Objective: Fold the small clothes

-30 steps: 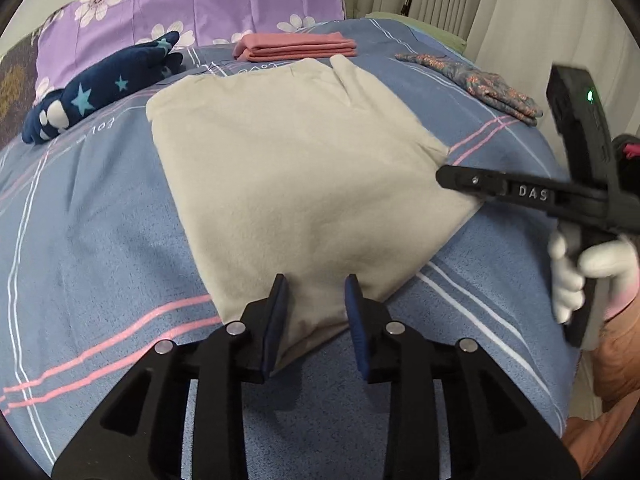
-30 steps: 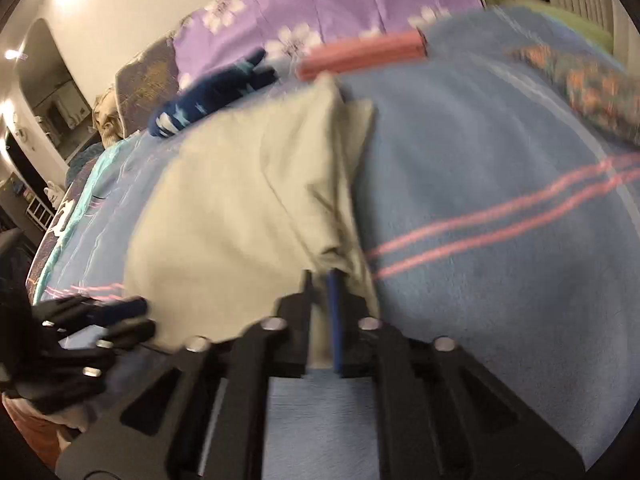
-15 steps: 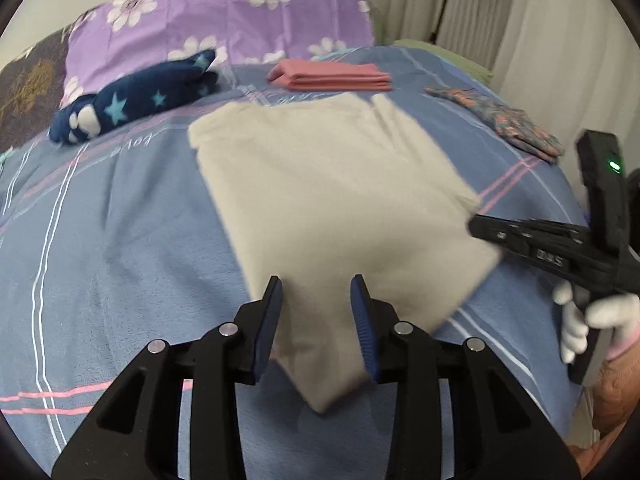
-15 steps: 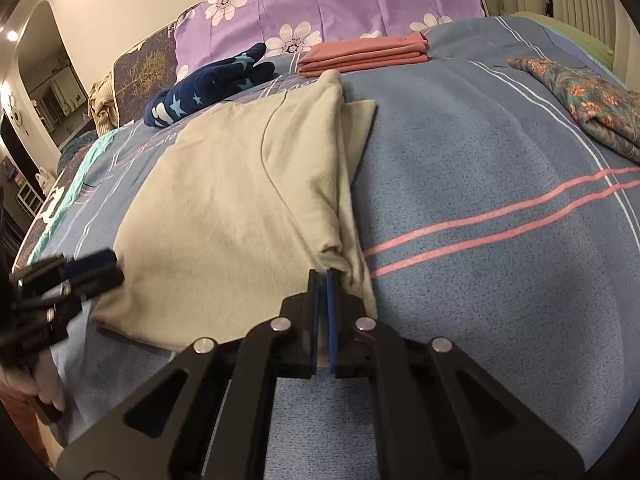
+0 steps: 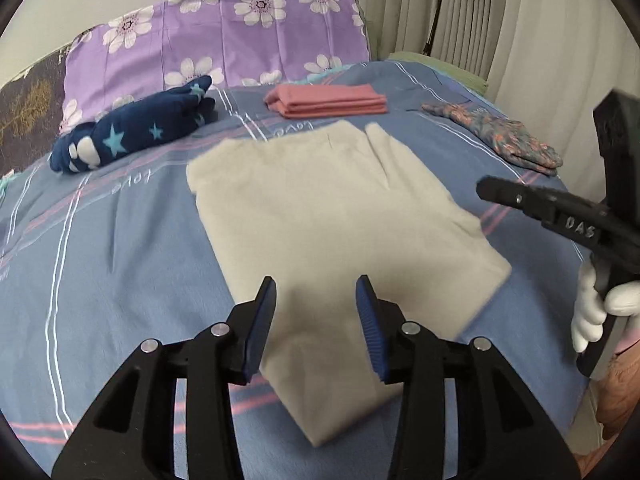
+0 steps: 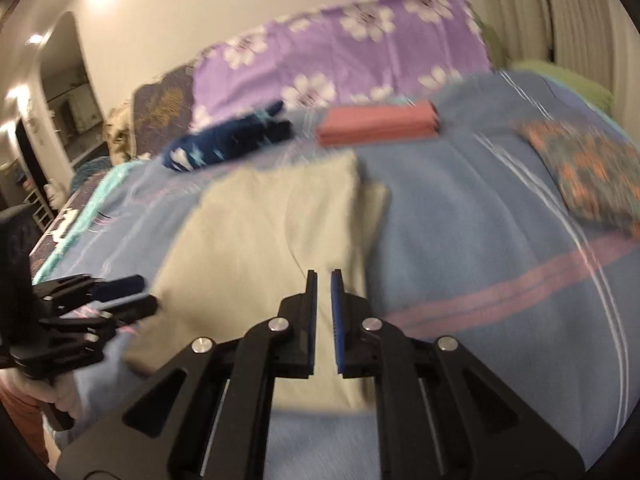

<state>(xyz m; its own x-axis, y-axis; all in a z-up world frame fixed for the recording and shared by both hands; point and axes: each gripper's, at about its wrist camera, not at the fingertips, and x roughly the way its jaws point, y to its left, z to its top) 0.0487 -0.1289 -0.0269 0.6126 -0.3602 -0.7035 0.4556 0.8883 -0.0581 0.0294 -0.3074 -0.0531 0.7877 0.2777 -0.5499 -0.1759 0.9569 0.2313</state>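
Blue striped bed (image 5: 120, 264) carries a beige garment (image 5: 332, 216) lying flat mid-bed toward the near edge, apparently just let go after a fold, with the left tool (image 5: 316, 312), half-wide, and the right tool (image 6: 324, 304), barely parted, both having just been opening, empty above its near corners.

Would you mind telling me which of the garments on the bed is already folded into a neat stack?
The pink garment, lying near the purple pillow: it shows tidy stacked layers, unlike the others.
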